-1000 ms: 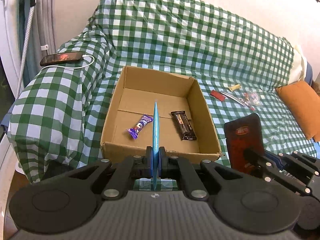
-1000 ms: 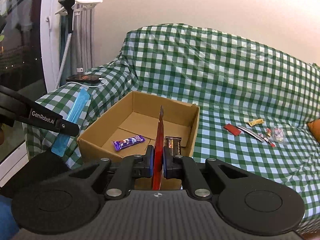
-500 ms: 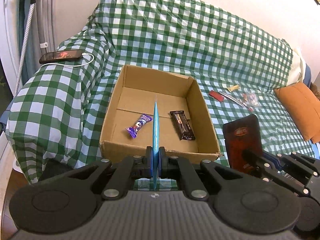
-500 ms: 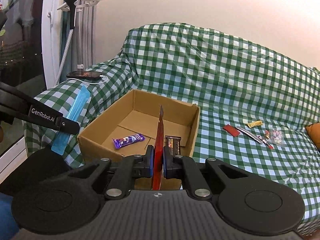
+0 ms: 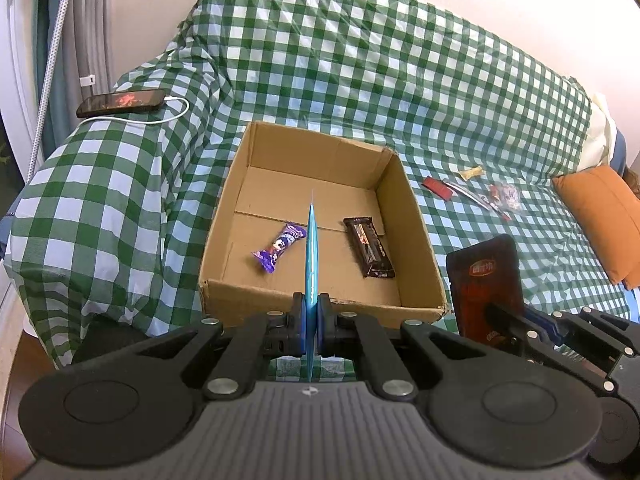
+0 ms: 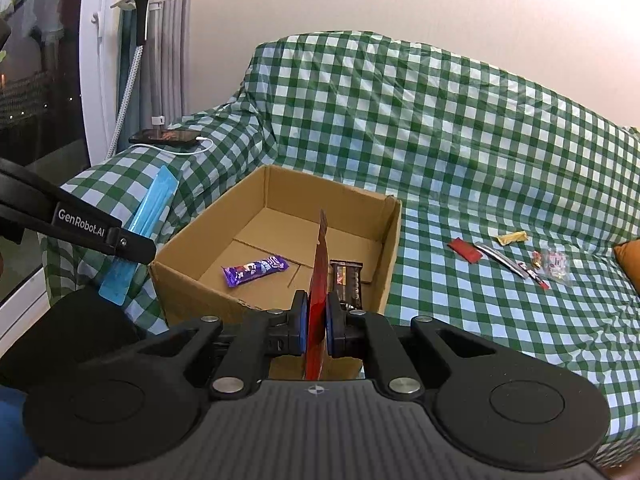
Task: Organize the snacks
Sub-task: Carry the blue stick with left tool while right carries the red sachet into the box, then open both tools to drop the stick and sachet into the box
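An open cardboard box (image 5: 412,216) (image 6: 384,248) sits on the checked sofa cover. A purple snack (image 5: 280,246) (image 6: 256,270) and a dark brown bar (image 5: 370,246) (image 6: 348,280) lie inside it. My left gripper (image 5: 311,320) is shut on a thin blue packet (image 5: 311,248) (image 6: 140,236), held edge-on just before the box's near wall. My right gripper (image 6: 316,322) is shut on a flat red packet (image 6: 320,272) (image 5: 484,280), held near the box's front right corner. Several loose snacks (image 5: 468,192) (image 6: 508,256) lie on the sofa to the right.
A phone (image 5: 120,102) (image 6: 168,136) on a white cable lies on the left armrest. An orange cushion (image 5: 600,220) sits at the far right. A white rack and curtain (image 6: 140,40) stand at the left by the window.
Both grippers have shifted slightly with their packets still held; the view of the box has barely changed. Nothing was let go.
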